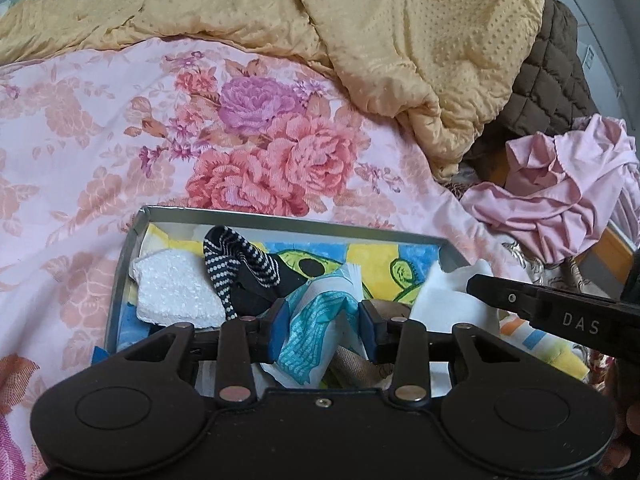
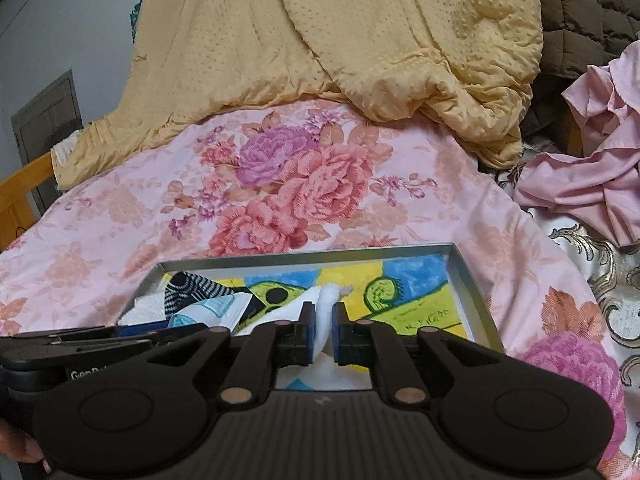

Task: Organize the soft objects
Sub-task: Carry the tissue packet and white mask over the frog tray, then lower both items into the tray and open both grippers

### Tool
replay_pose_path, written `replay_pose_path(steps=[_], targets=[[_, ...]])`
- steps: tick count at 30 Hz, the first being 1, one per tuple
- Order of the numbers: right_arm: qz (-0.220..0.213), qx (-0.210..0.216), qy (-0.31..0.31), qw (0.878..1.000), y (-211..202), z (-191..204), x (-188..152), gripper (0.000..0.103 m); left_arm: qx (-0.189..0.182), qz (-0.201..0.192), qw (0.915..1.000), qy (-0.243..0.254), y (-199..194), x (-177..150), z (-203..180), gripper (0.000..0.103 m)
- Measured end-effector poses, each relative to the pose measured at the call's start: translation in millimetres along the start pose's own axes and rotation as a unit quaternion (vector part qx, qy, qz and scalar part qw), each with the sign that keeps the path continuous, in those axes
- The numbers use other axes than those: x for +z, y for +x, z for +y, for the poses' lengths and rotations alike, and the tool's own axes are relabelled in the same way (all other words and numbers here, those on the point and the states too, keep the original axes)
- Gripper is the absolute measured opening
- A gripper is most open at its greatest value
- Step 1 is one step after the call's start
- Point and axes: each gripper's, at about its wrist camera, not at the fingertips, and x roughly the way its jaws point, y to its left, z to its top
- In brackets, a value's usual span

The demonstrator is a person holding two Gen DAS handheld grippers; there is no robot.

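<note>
Left gripper: jaws partly apart, with a blue-and-white packet standing between the blue pads; whether the pads press it or only flank it cannot be told.
Right gripper: jaws drawn close on a white cloth, which bunches up between the pads and rises a little above them.
Grippers counted: two, side by side over the near end of the box, the right one's finger crossing the left wrist view at its right edge.
Box: one shallow grey tray-like box, lying flat on the bed, its floor painted in yellow, blue and green cartoon shapes.
Soft things in the box: one dotted black-and-white sock, one white textured pad, the packet and the white cloth; four that can be counted.
Sock: draped in a bend, its long axis running roughly from the far left corner toward the left gripper.
White pad: lies flat by the box's left wall, just beside the sock.
White cloth: long axis roughly upright in the right gripper, loose end toward the far side of the box.
Surface: a pink floral bedsheet beneath the box.
Bedding beyond: one yellow dotted quilt, one brown quilted cover at far right.
Other cloth: one crumpled pink garment right of the box, well apart from it.
Room: grey wall and a wooden bed frame at left.
</note>
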Motion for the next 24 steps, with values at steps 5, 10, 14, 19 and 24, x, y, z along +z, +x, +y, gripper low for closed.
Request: replay_pose_path(steps=[5,10,14,19,24], targets=[[0.001,-0.004,-0.005,1.000,-2,-3,-2,0.026,0.003,0.006,1.0000,0.004,3,-4,-7,0.044],[-0.003,-0.004,-0.009,1.000,-10,-7,-3,0.039,0.007,0.009,0.9999,0.006,2,-6,-11,0.050],[-0.011,-0.003,-0.018,1.000,-21,-8,-4,0.048,0.007,0.001,1.0000,0.000,-4,-9,-14,0.061],[-0.021,-0.006,-0.024,0.999,-37,-8,-5,0.058,0.017,-0.012,0.9998,0.002,-17,-11,-18,0.073],[-0.031,-0.005,-0.031,0.999,-56,-5,-5,0.071,0.023,-0.032,0.9992,0.008,-37,-11,-24,0.084]])
